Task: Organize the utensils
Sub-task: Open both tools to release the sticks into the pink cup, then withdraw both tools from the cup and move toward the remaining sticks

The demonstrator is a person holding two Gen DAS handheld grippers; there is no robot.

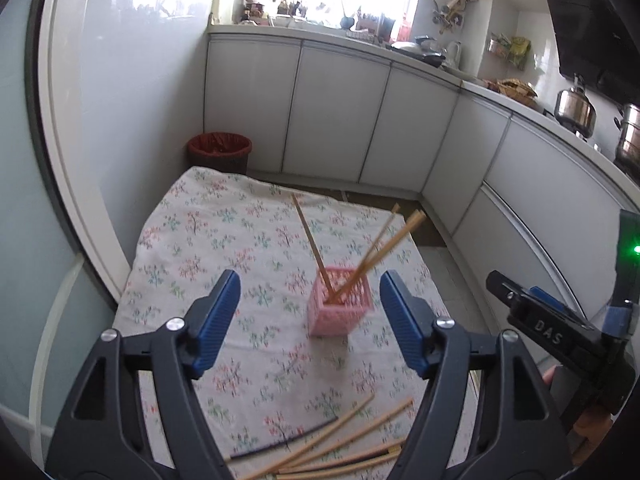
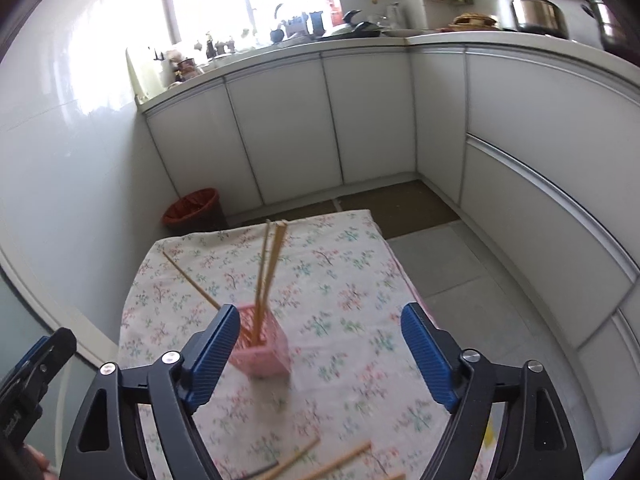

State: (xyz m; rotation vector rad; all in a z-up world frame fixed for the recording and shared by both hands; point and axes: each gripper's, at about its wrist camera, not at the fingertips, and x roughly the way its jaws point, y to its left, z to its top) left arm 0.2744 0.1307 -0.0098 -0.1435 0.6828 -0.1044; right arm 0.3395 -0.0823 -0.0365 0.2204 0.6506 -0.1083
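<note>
both tongs are released and empty: the left gripper [image 1: 310,322] and the right gripper [image 2: 316,354] have wide jaws with nothing between the pads. the pink basket [image 1: 340,306] stands on the floral cloth [image 1: 200,240], ahead of both grippers, with a few chopsticks [image 1: 384,248] leaning out of it at different angles. the loose chopsticks [image 1: 344,440] lie in a crossed heap on the cloth on the near side of the basket, one of them dark.

risks, as i judge them: the basket looks light and top-heavy, so a nudge from a jaw or a hard-dropped stick could tip it. crossed sticks may come up in pairs or roll off the cloth.
</note>
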